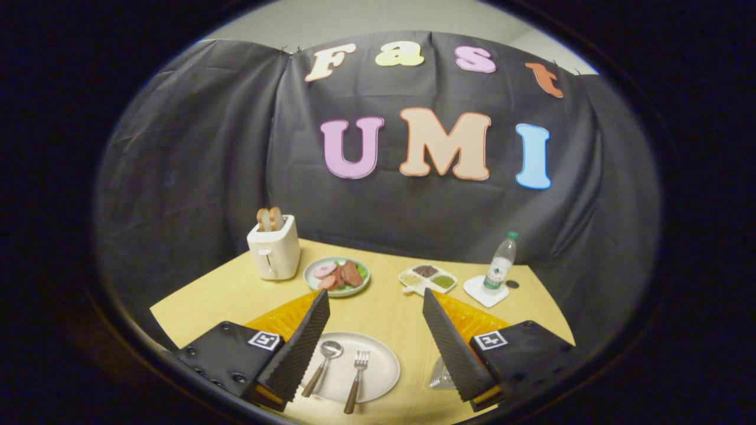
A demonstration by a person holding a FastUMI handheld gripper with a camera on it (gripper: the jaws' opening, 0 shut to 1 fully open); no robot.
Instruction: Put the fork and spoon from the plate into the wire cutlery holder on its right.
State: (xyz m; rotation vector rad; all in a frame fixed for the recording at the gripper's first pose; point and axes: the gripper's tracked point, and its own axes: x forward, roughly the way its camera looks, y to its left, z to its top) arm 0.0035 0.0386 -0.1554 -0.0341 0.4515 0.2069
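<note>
The spoon and the fork lie side by side on the pale plate, spoon on the left, handles toward the camera. The tongs are released, spread wide above the plate, touching nothing. Just right of the plate, the wire cutlery holder is mostly hidden behind the right finger. Farther on the bench stand a toaster, a food plate and a bottle.

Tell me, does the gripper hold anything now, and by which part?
Nothing is held. The gripper is open above the plate; spoon and fork lie there.
</note>
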